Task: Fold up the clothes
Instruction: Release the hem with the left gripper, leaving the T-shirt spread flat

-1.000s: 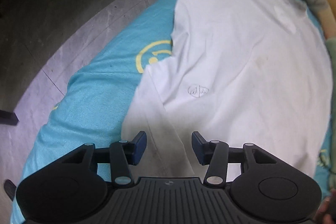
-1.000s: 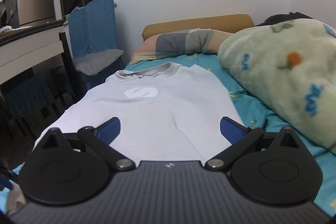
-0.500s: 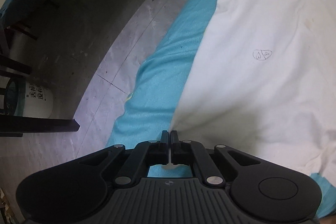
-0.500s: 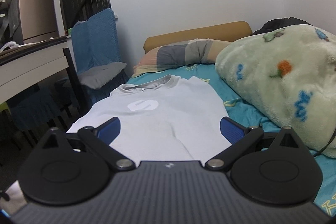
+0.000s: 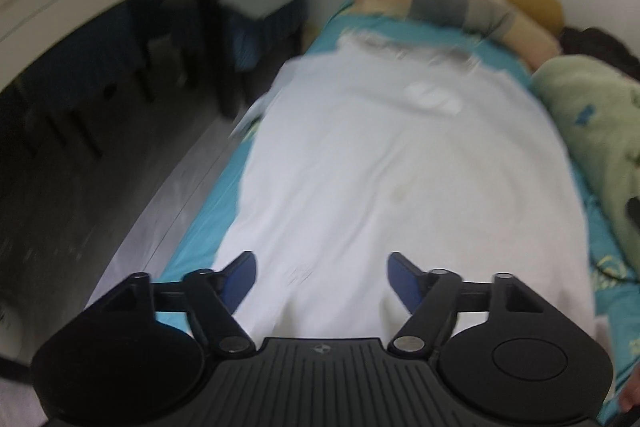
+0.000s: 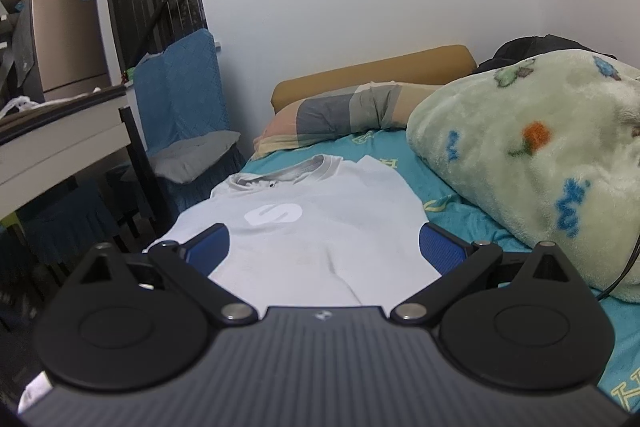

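Both sets of tongs are over the bed now, and both stand wide apart with nothing between the blue pads. The left tongs hover above the near hem of the white T-shirt, pads spread well clear of the cloth; this view is smeared with motion blur, so fine detail is lost. The right tongs also gape, looking up the shirt toward its grey collar and the pale logo on the chest. The T-shirt lies flat, spread lengthwise on the teal bedsheet, collar toward the head of the bed. Beyond the collar rests a striped pillow against a mustard headboard. To the right, a fluffy green blanket is heaped just beside the shirt's edge. On the left, off the bed, stands a chair draped in blue, next to a white bench.
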A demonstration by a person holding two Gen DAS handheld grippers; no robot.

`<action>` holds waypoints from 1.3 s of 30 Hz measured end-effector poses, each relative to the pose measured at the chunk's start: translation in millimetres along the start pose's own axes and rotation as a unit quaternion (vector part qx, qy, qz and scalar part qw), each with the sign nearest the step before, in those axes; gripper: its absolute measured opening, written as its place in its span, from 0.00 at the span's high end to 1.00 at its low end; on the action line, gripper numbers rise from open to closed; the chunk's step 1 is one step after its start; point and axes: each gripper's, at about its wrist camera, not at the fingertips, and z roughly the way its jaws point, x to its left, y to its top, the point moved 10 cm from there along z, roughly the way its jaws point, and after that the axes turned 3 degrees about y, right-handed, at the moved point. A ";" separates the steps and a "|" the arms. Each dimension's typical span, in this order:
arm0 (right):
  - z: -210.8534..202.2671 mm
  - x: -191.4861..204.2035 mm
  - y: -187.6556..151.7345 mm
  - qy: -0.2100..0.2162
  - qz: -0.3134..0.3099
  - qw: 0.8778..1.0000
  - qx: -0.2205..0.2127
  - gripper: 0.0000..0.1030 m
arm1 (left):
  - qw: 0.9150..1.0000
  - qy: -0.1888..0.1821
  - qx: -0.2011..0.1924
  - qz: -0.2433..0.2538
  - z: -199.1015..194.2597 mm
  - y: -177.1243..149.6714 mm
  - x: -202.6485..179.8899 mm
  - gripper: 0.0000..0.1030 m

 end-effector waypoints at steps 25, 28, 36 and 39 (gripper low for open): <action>61.9 -37.6 -11.1 0.005 0.087 0.996 0.026 0.00 | 0.992 -0.043 -0.110 0.040 90.8 -5.3 -37.9 0.02; 100.2 -45.9 0.0 0.001 0.080 0.996 0.043 0.00 | 0.993 -0.052 -0.110 0.008 98.0 1.7 -27.5 0.02; 245.3 -100.6 16.0 -0.025 0.060 0.995 0.081 0.10 | 0.994 -0.060 -0.080 -0.036 143.2 3.5 -9.3 0.02; 285.0 -127.4 7.4 -0.068 0.035 0.991 0.113 0.10 | 0.994 -0.063 -0.068 -0.053 160.0 4.2 -2.6 0.02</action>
